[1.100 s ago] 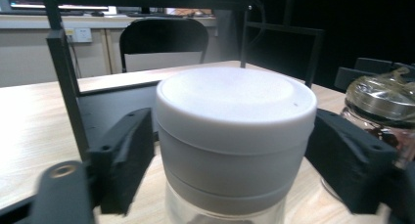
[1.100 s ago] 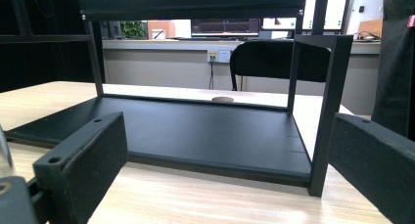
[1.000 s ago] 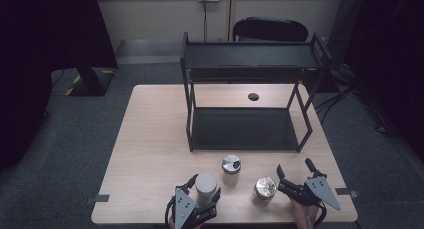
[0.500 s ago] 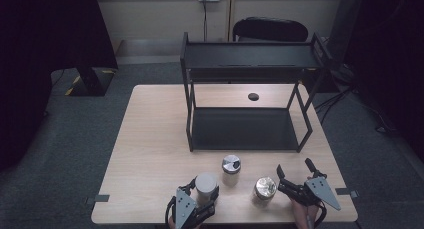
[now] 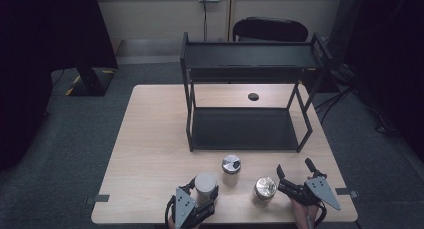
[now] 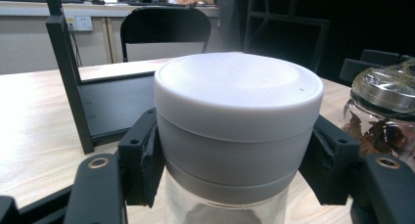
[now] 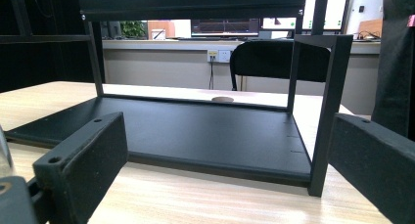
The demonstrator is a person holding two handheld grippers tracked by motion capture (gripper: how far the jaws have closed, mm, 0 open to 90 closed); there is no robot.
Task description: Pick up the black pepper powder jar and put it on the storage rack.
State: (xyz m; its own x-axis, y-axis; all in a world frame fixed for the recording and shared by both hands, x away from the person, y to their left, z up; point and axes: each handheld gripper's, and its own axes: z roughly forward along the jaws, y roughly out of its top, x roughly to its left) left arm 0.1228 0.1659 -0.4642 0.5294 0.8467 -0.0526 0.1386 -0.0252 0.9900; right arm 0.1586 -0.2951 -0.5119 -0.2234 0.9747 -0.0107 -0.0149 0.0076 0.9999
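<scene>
Grasp stage reached, transfer pending; white-lid jar point(image 5: 205, 186) on table point(image 5: 150, 154) in front of rack point(image 5: 250, 114), not yet lifted; left gripper point(image 5: 202, 199) just closed, pads point(image 6: 142, 155) pinching jar below lid; right gripper point(image 5: 295, 171) spread wide, empty, beside metal-lid jar point(image 5: 265, 188).

White-lidded glass jar point(image 6: 238, 131) stands upright on the table's near edge, left of the other two jars. Its lid is smooth, matte and fully seated; the clear body shows below it.
</scene>
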